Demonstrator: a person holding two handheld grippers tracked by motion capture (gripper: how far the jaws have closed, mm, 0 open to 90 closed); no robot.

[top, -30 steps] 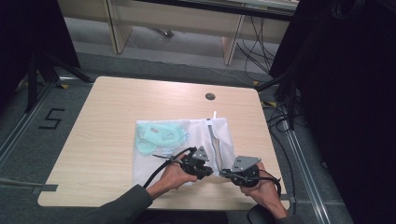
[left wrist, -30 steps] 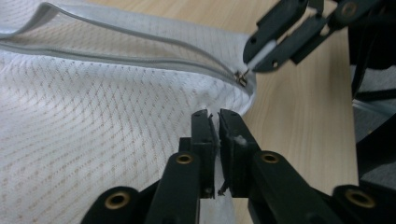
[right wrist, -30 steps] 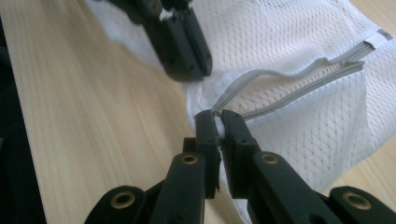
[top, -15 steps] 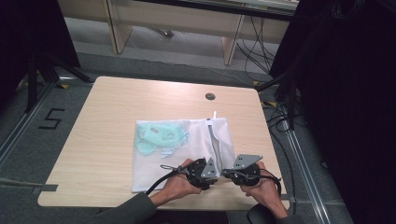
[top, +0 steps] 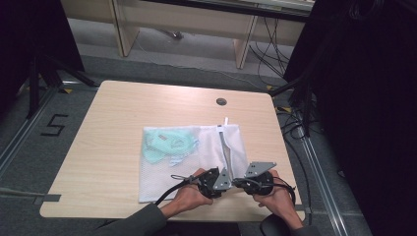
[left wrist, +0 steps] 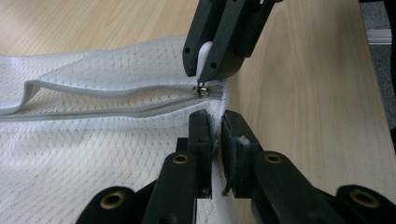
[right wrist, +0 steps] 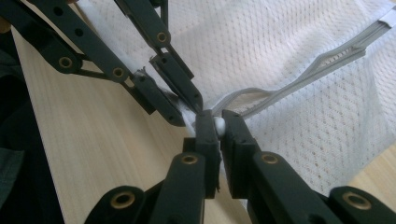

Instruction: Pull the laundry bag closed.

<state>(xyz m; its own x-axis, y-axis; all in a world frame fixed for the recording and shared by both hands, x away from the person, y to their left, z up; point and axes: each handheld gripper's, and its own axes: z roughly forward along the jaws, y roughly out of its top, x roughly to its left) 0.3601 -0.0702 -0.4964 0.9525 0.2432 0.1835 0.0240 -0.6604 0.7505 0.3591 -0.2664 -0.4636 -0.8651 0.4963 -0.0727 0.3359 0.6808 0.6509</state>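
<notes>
Lying at the lower centre of the high view, a white mesh zip bag (top: 196, 157) holds pale green items (top: 164, 142) too blurred to name. Its near corner is hidden under both grippers. The left gripper (left wrist: 214, 135), whose jaws have just been closing, is pinched narrowly on mesh below the zipper slider (left wrist: 202, 91). The right gripper (right wrist: 219, 128) is clamped on the white zipper pull (right wrist: 218, 125) — its shape is mostly covered by the jaws.

A light wooden table (top: 123, 108) stands on grey floor (top: 29, 142) before pale cabinets (top: 196, 19).
</notes>
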